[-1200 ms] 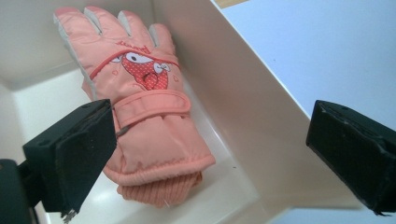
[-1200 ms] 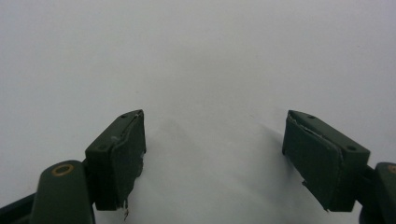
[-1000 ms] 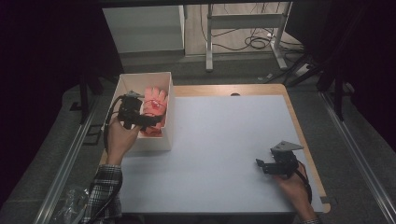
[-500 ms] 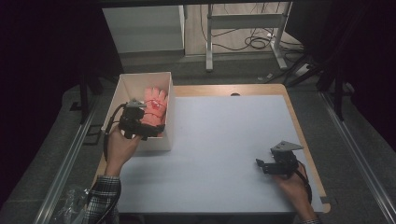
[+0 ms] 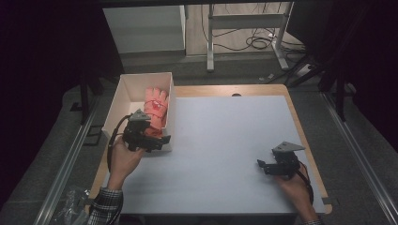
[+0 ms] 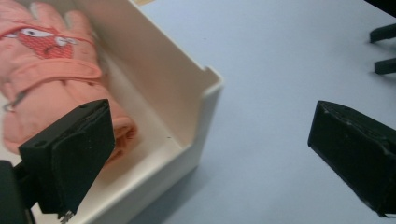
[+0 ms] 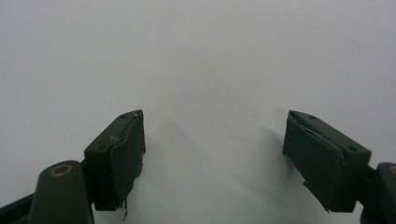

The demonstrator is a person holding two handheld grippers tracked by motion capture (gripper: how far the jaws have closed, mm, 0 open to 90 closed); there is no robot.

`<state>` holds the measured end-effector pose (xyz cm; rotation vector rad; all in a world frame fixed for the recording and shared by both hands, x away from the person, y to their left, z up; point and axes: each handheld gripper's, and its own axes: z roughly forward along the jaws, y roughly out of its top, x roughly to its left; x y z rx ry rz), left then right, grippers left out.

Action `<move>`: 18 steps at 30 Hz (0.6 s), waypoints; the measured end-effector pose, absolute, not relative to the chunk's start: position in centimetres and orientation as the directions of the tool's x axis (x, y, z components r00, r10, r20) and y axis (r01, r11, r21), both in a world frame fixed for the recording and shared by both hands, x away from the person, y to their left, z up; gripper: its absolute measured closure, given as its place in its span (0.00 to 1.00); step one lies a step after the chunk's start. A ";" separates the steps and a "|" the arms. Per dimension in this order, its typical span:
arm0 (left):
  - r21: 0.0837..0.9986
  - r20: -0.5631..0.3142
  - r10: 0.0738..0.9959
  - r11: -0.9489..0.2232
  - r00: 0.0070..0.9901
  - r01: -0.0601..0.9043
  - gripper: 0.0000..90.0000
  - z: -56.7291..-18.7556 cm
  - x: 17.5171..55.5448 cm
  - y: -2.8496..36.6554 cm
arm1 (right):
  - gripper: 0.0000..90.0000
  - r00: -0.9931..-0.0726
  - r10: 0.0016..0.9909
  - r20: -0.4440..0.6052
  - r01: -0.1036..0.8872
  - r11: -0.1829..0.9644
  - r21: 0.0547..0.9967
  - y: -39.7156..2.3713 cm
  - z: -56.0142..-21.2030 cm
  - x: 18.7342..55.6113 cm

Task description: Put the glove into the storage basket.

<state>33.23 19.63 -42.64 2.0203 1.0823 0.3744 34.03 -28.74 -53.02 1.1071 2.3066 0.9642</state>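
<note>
Far left in the high view: dark floor, a metal rail, and near the bottom edge a crumpled clear bag (image 5: 70,206), too dim to make out. Beside it, a checked sleeve (image 5: 105,208), cut off by the frame.

Next, an open white box (image 5: 123,93) at the table's left edge, with a pink glove (image 5: 155,105) lying inside, fingers toward the far end. Lower part of the glove hidden under the left gripper (image 5: 157,140), held low over the box's near end with jaws aimed toward the table's middle. From the left gripper view (image 6: 205,144): jaws spread wide, nothing between them — one jaw over the glove's cuff (image 6: 70,100), the other out over the bare tabletop, the box's near corner (image 6: 210,86) in the gap. Red patch with a small face visible on the back of the glove, fingertips cut off at the top edge. Whether the jaw touches the cuff — cannot tell.

Across the pale table (image 5: 225,136), well apart from the box: the right gripper (image 5: 263,166) near the right front corner, grey plate on top, hand behind it running off the bottom edge. From the right gripper view (image 7: 212,158): jaws wide apart, empty, plain tabletop beyond with a faint shadow.

Far top right of the left gripper view: two dark tips (image 6: 385,49) of the other gripper, clipped by the frame.
</note>
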 end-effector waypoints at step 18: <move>0.774 -0.098 0.721 -0.379 0.686 0.508 0.01 -45.6 31.1 14.8 | 0.24 -0.604 0.795 -0.062 0.515 0.448 0.731 -28.7 -53.0 34.0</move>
